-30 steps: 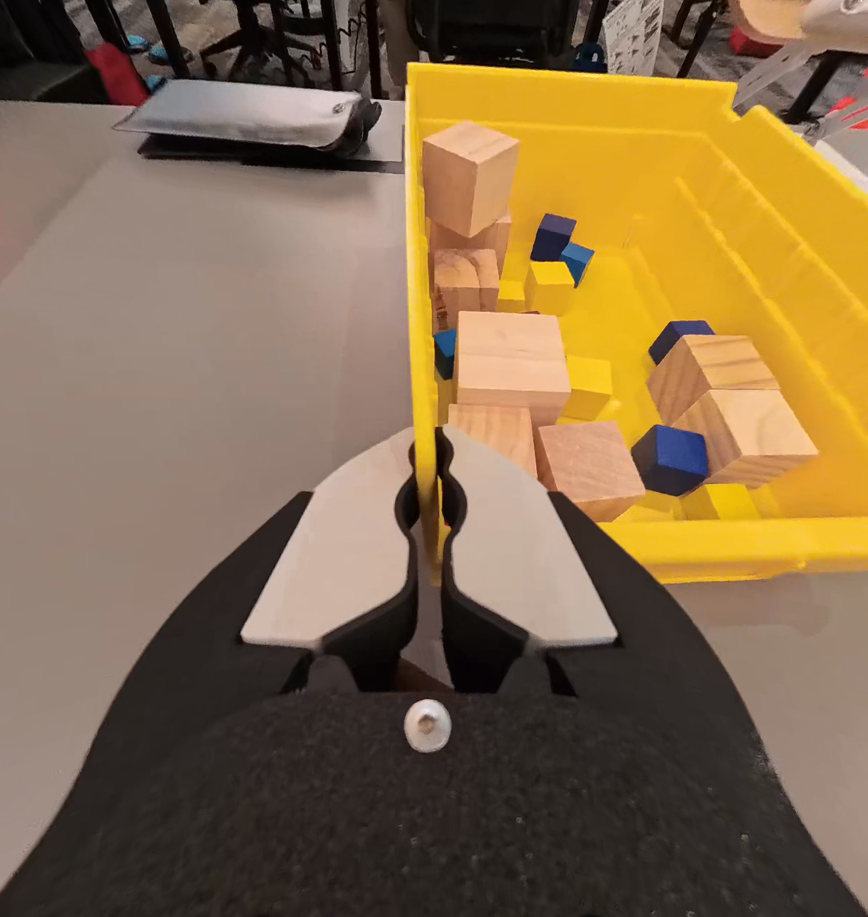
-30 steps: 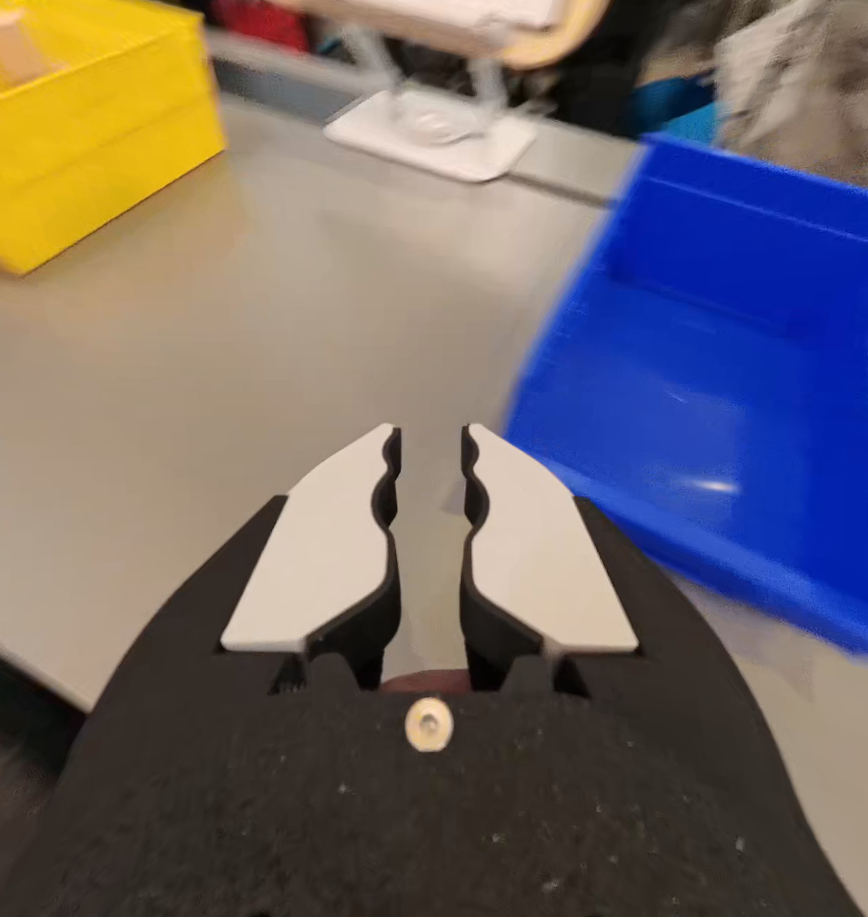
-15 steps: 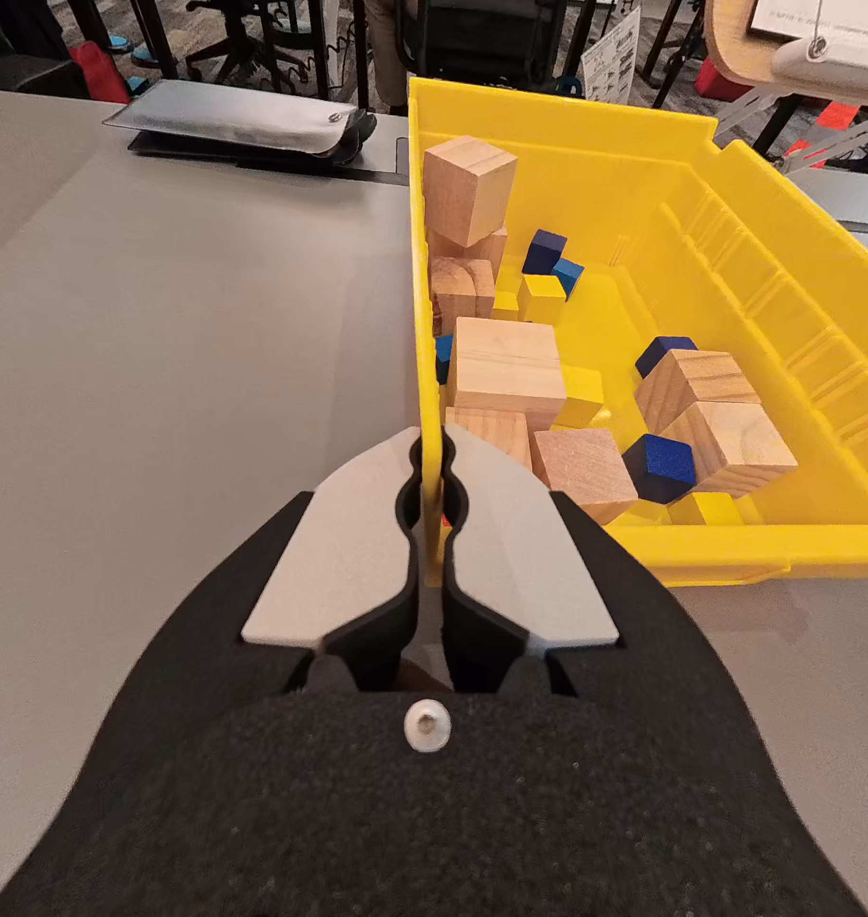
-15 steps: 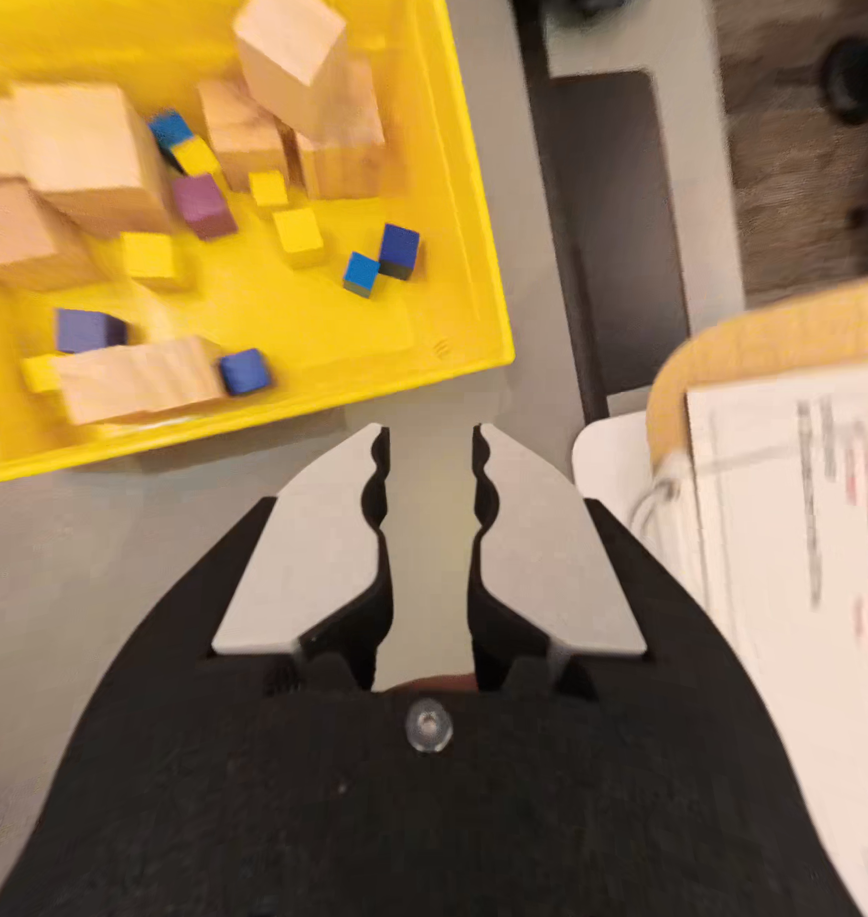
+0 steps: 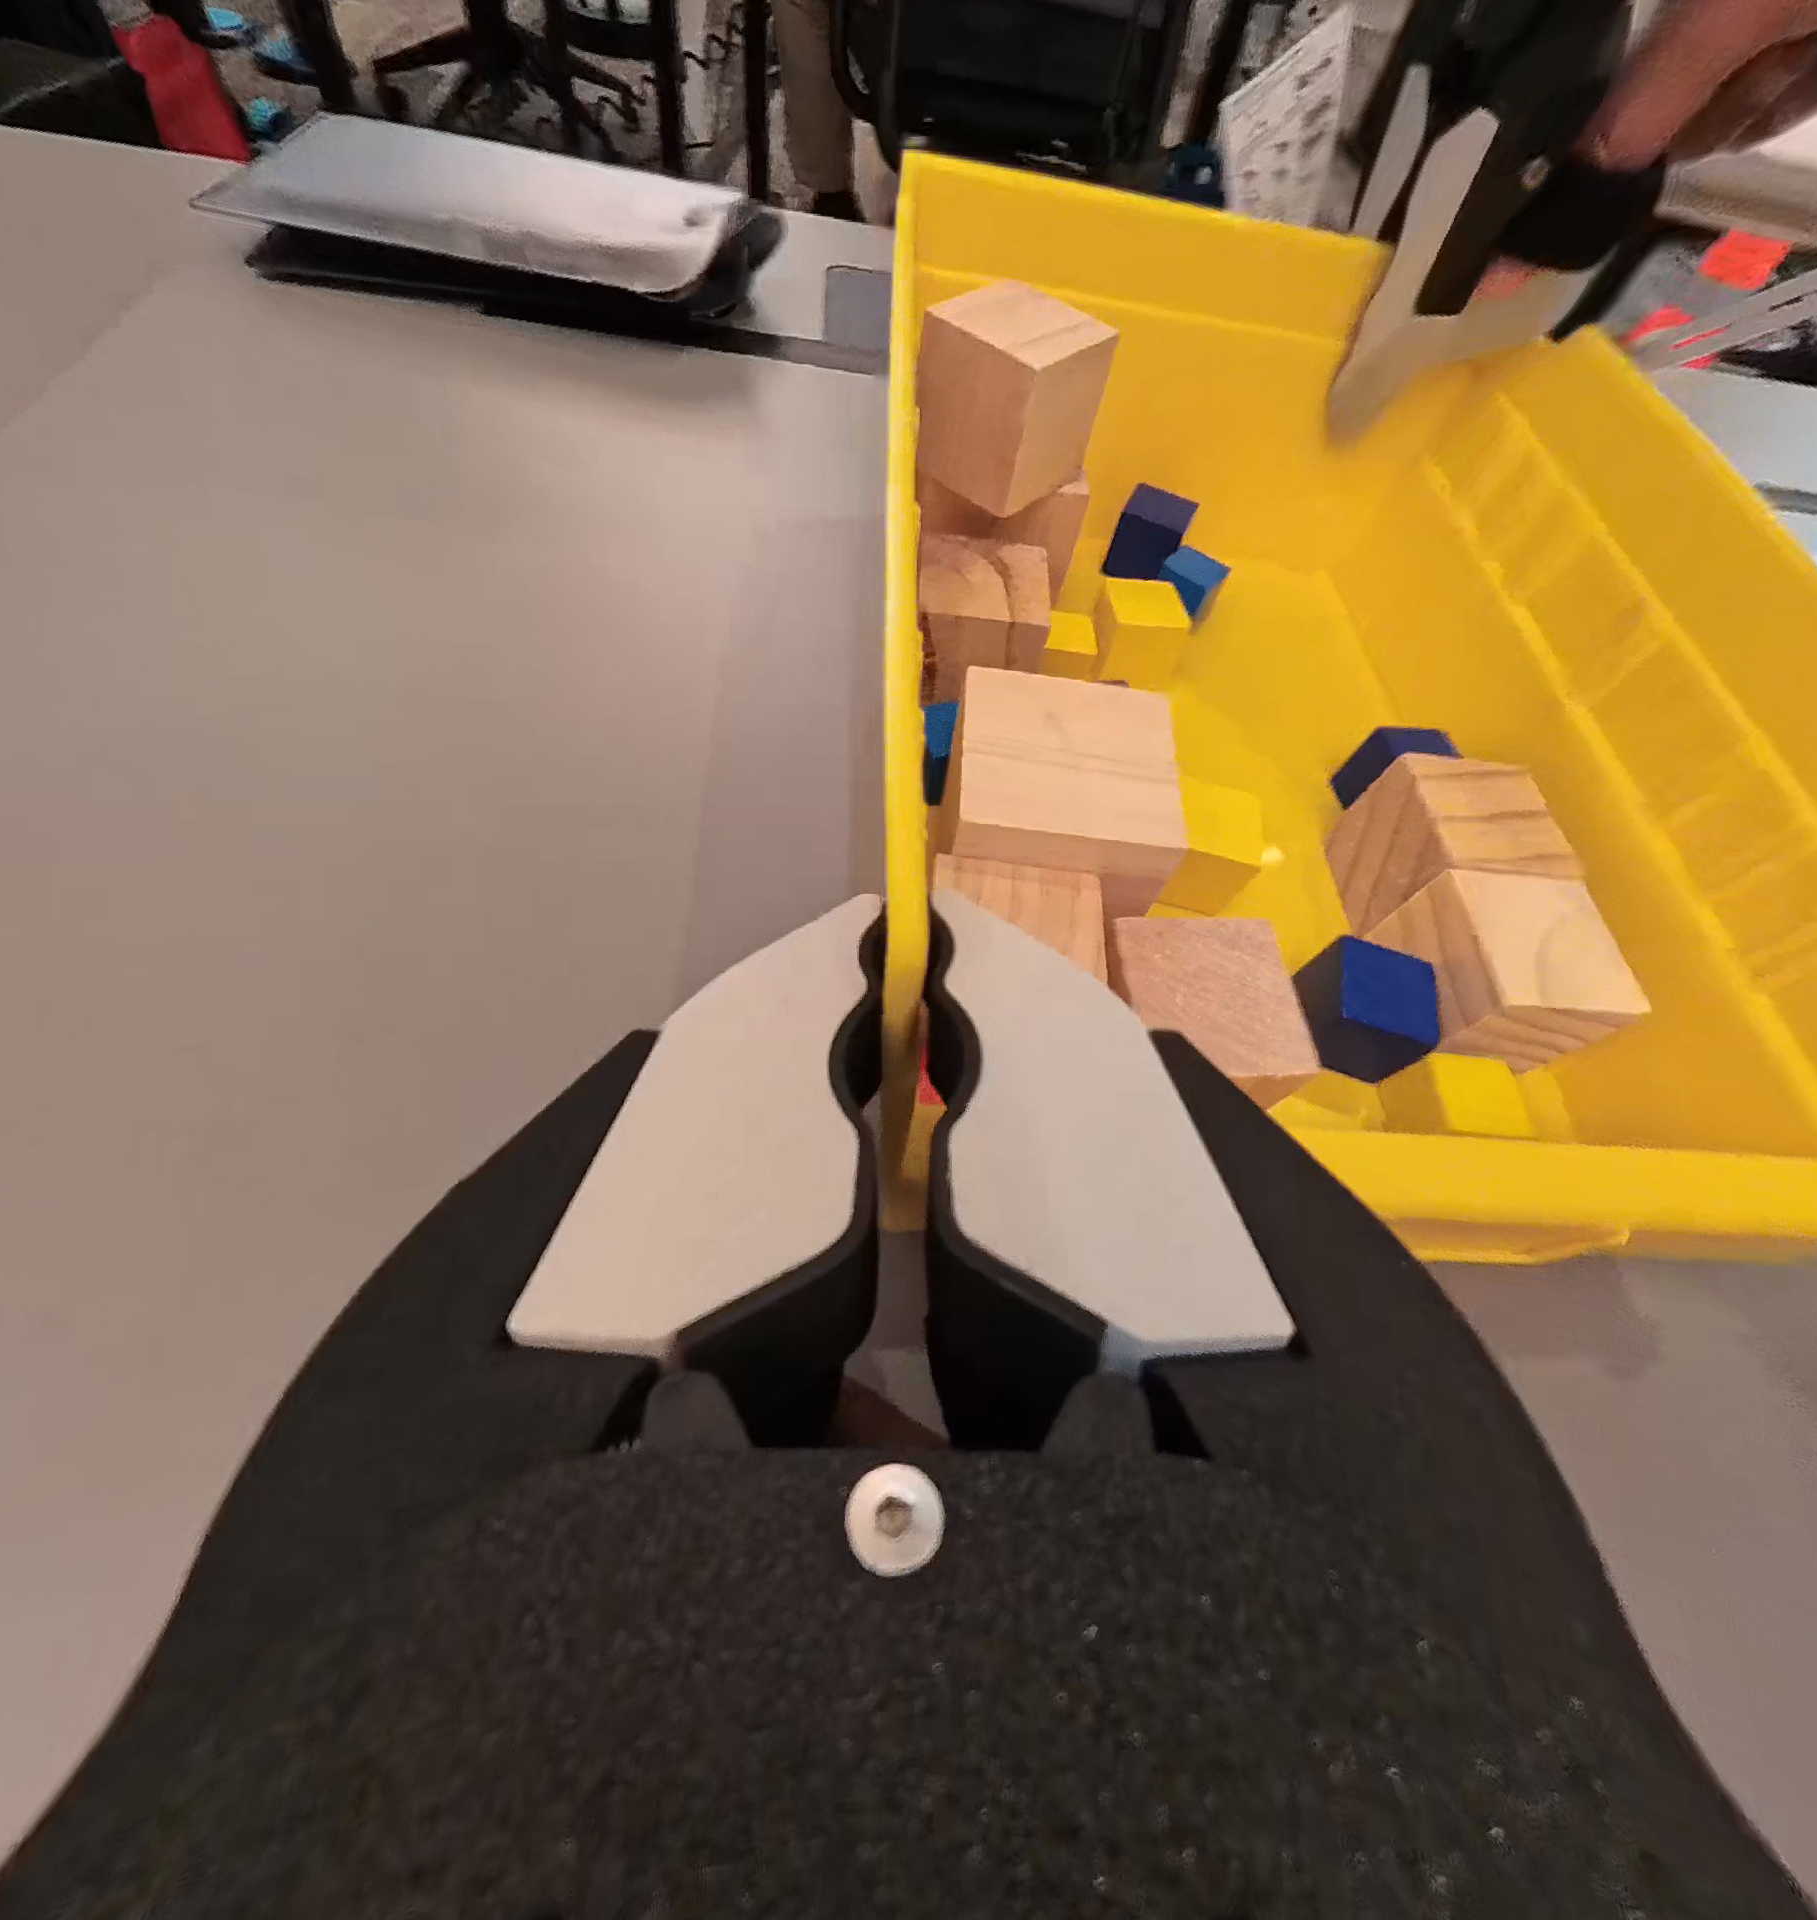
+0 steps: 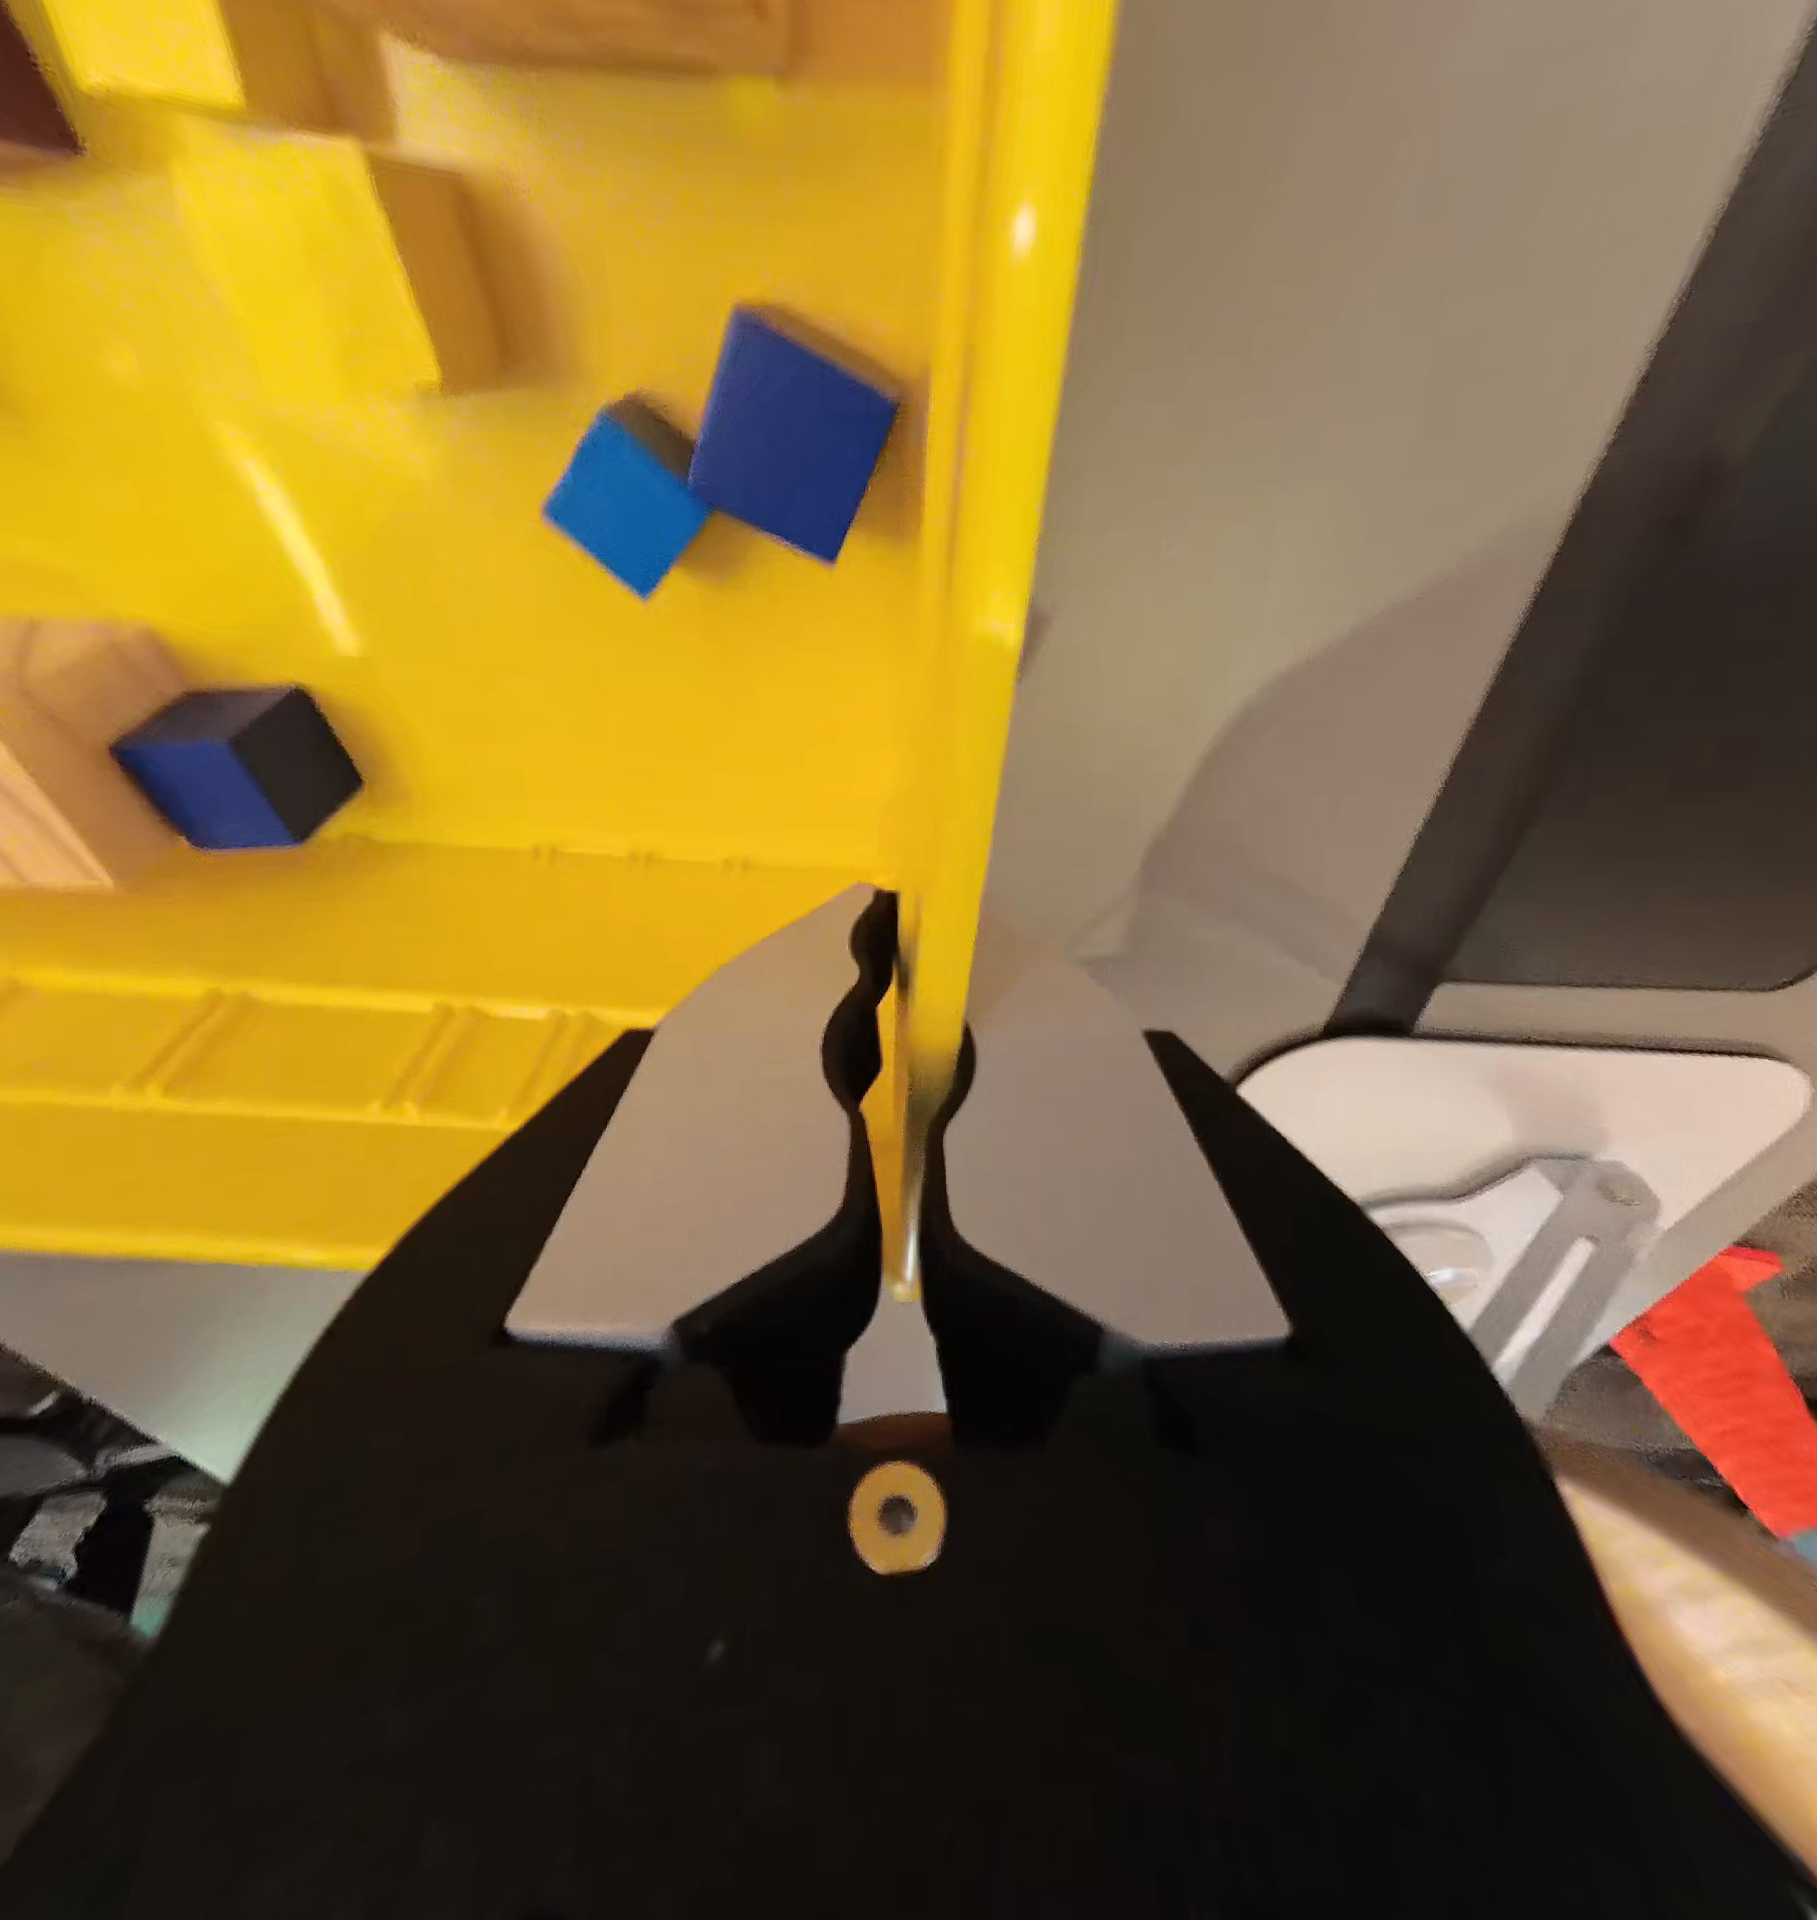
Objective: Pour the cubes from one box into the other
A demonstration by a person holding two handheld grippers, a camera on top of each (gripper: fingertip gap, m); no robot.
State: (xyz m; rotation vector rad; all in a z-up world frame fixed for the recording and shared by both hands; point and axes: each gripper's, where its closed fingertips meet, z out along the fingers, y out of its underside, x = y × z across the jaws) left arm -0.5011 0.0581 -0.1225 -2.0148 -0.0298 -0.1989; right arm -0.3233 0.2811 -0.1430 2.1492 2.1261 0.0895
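The yellow box (image 5: 1610, 1174) stands on the grey table and holds several wooden cubes (image 5: 1065, 779) and small blue cubes (image 5: 1371, 1003) and yellow cubes. My left gripper (image 5: 906, 920) is shut on the box's left wall near its front corner. My right gripper (image 6: 930, 935) straddles the box's wall (image 6: 977, 416) at a corner, its jaws closed onto it, with blue cubes (image 6: 790, 436) just inside. In the left wrist view the right gripper (image 5: 1403, 312) sits at the box's far right corner, held by a hand (image 5: 1735, 73). The blue box is out of view.
A grey pouch on a dark flat item (image 5: 488, 218) lies at the table's far edge, left of the box. Bare grey table (image 5: 364, 727) stretches to the left. A white stand base (image 6: 1506, 1122) and a dark mat (image 6: 1662, 727) lie beside the box. Chairs stand behind.
My right gripper swung from the blue box over to the yellow box's far corner and closed on its wall. My left gripper kept its hold on the left wall.
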